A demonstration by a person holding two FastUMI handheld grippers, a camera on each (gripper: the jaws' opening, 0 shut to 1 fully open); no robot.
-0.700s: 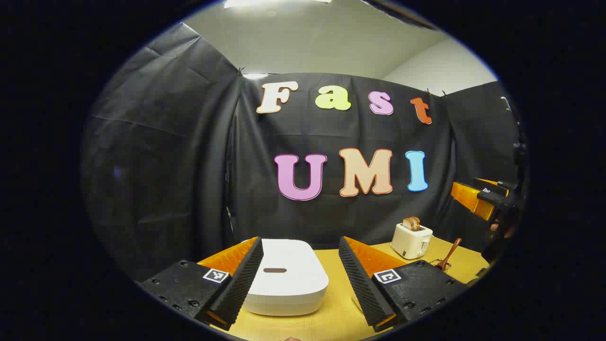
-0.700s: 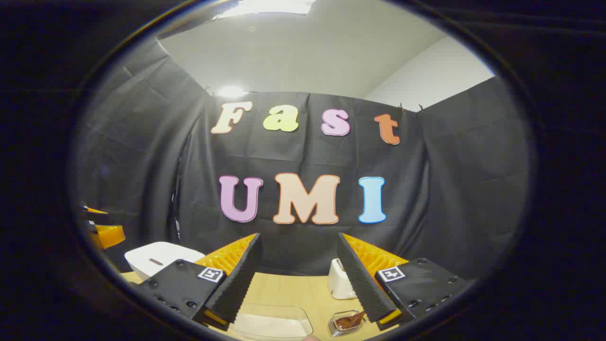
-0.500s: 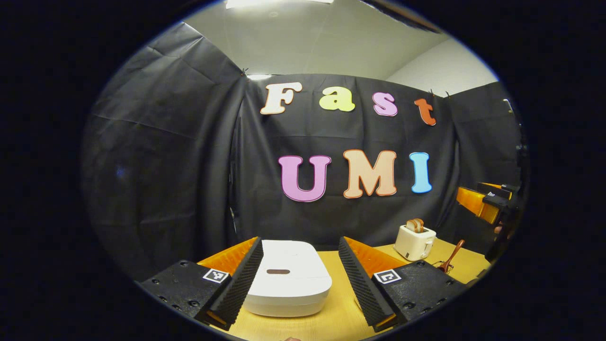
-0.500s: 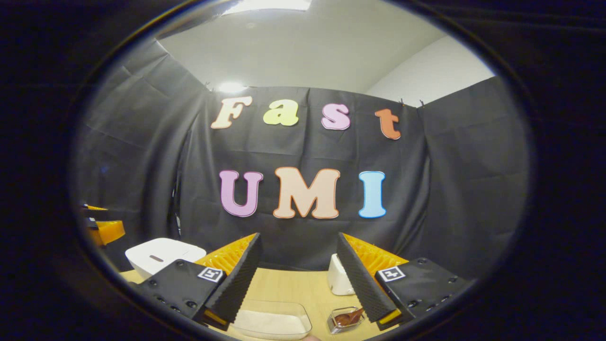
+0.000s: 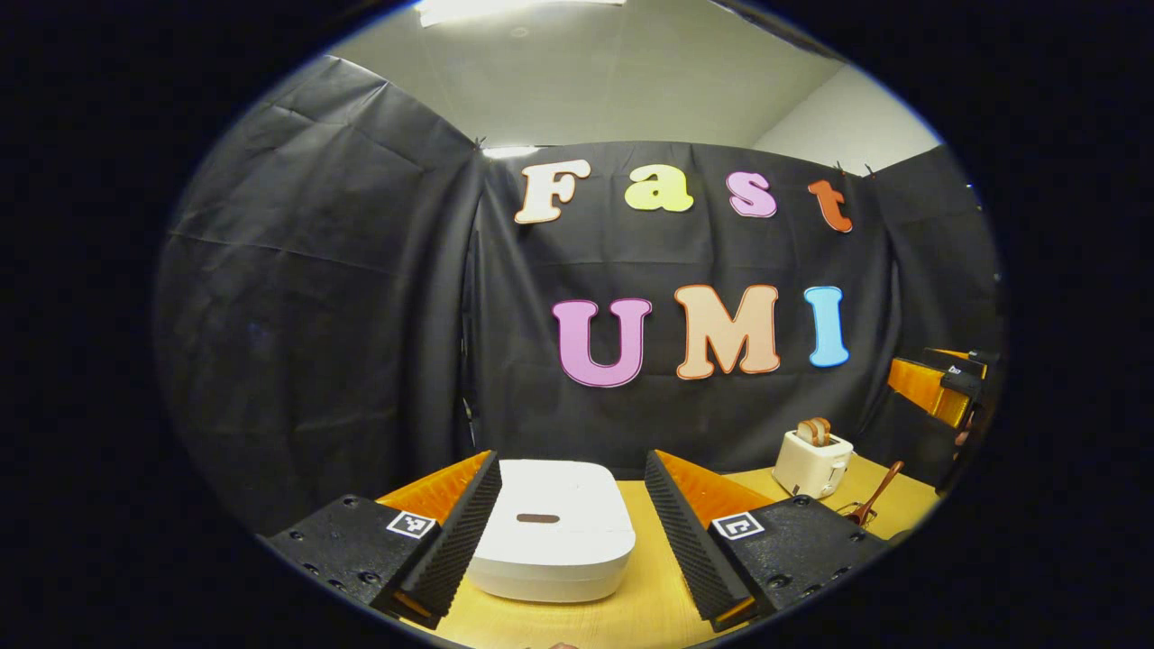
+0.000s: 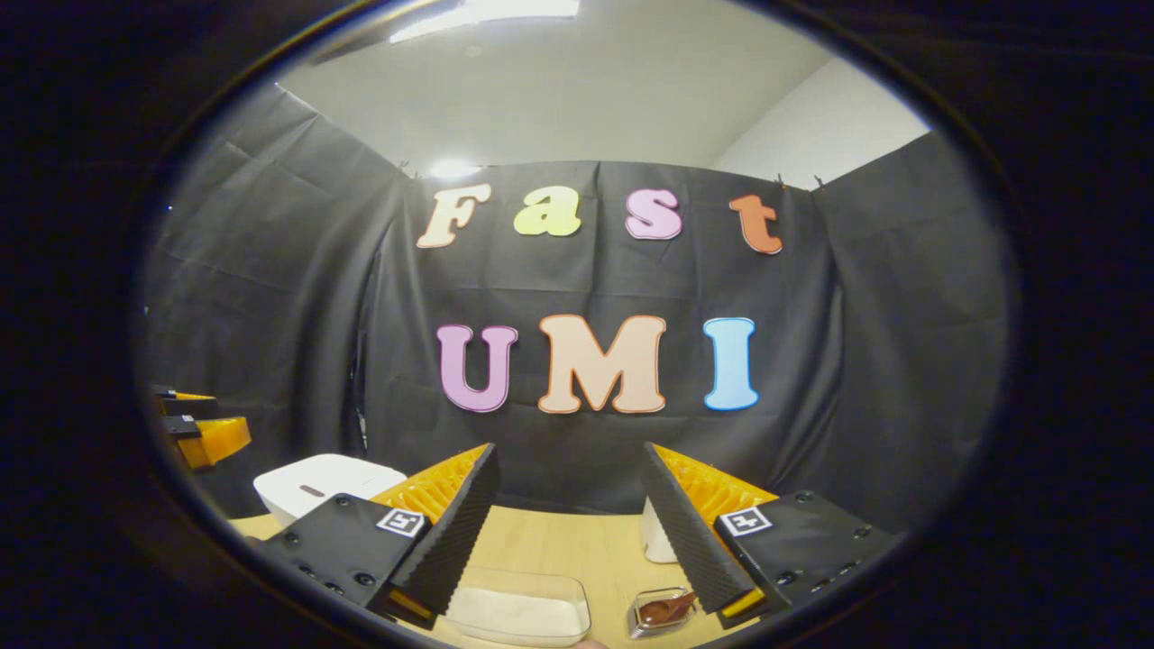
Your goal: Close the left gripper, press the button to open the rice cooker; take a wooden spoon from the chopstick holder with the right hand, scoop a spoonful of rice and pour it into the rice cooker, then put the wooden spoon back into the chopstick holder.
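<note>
The white rice cooker [image 5: 554, 530] sits lid-down on the wooden table, its dark button slot [image 5: 538, 518] facing up, straight ahead between the fingers of my open left gripper [image 5: 571, 532], which hovers above and short of it. My right gripper [image 6: 570, 532] is open too, empty, above a clear tray of white rice [image 6: 517, 607]. A wooden spoon [image 5: 876, 498] leans out of the clear chopstick holder [image 6: 659, 610] at the right. The cooker [image 6: 320, 480] also lies far left in the right gripper view.
A white toaster [image 5: 811, 461] with bread slices stands at the back right of the table [image 5: 649, 595]. The other gripper [image 5: 938, 383] is at the far right edge of the left gripper view, and the left one [image 6: 194, 431] at the far left of the right gripper view.
Both views have panned slightly: the rice cooker and toaster drifted right in the left gripper view, and the tray and cooker shifted right in the right gripper view. Both grippers stay open.
</note>
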